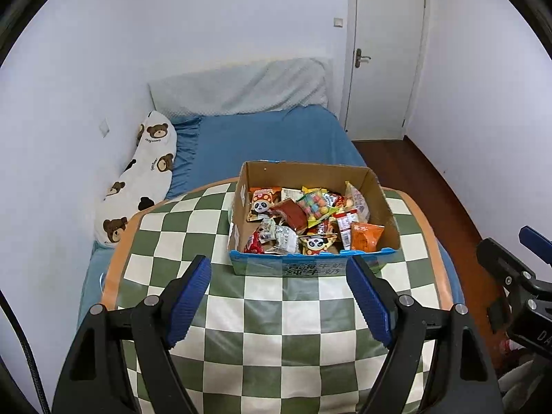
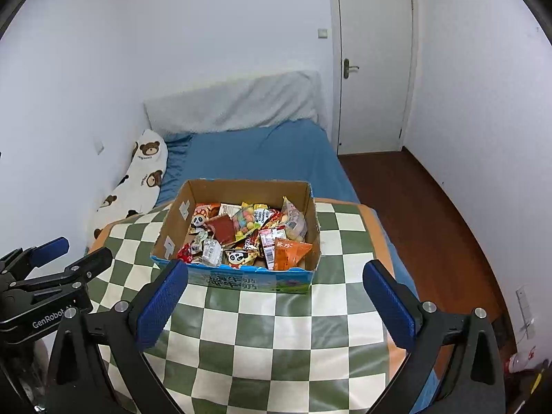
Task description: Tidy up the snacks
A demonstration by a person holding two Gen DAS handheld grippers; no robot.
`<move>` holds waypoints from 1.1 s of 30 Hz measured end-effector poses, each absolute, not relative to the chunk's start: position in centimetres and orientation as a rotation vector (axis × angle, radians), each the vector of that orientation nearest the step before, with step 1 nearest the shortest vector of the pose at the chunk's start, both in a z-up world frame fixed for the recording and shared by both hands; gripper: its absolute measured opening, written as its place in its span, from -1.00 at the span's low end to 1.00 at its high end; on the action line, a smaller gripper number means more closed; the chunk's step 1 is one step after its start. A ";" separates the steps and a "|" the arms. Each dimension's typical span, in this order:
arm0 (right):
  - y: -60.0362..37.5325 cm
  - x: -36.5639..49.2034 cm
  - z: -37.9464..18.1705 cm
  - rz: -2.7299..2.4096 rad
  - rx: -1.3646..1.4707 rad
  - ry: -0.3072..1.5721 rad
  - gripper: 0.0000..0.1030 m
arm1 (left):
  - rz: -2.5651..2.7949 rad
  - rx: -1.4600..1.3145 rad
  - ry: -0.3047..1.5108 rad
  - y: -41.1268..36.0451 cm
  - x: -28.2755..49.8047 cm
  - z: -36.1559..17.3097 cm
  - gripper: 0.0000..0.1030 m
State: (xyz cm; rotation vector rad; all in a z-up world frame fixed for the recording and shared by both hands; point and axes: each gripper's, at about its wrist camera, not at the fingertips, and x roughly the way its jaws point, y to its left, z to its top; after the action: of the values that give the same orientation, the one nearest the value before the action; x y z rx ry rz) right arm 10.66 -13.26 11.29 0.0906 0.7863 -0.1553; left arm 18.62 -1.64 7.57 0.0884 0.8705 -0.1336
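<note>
the left tongs (image 1: 278,293) hang released above the table (image 1: 262,345), blue pads spread wide with nothing between them, only the green-and-white checked cloth below. the right tongs (image 2: 275,296) are likewise released, jaws at their widest and empty (the pads frame the near edge of the box from above without touching it). each pair shows at the edge of the other's view: the right tongs at the far right of the left wrist view, the left tongs at the far left of the right wrist view.

just beyond the fingertips sits an open cardboard box (image 2: 312,220) with a blue printed front, resting on the table toward its far edge. the snacks (image 2: 248,234) lie heaped inside it: two panda packets, a dark red pouch, a clear bag of coloured sweets, an orange bag (image 2: 288,253) in the near right corner, several small silver and white wrappers.

past the table is a bed (image 1: 276,138) with a blue sheet, a bear-print pillow (image 1: 141,176) along the wall on its left side, a pale padded headboard behind. a white door (image 2: 374,62) stands shut in the far corner, dark wood floor to the right.
</note>
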 end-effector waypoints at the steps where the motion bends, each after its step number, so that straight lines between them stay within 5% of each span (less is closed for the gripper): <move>1: -13.2 10.2 11.6 -0.157 0.090 0.783 1.00 | -0.135 0.089 0.866 -1.6 18.3 7.8 0.55; 3: -13.1 9.7 11.9 -0.157 0.094 0.778 1.00 | -0.138 0.086 0.857 -1.6 17.7 8.1 0.55; 6: -13.1 9.0 12.4 -0.169 0.093 0.765 1.00 | -0.140 0.097 0.840 -1.8 17.4 8.2 1.00; 33: -16.9 17.9 4.6 -0.234 0.121 0.848 1.00 | -0.069 0.111 0.933 -4.5 26.0 1.3 1.00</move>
State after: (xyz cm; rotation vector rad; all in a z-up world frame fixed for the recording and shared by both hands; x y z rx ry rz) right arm 17.92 -16.93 4.65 0.1210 0.8483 -0.2337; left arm 25.99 -4.45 1.26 0.1106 0.9326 -0.0686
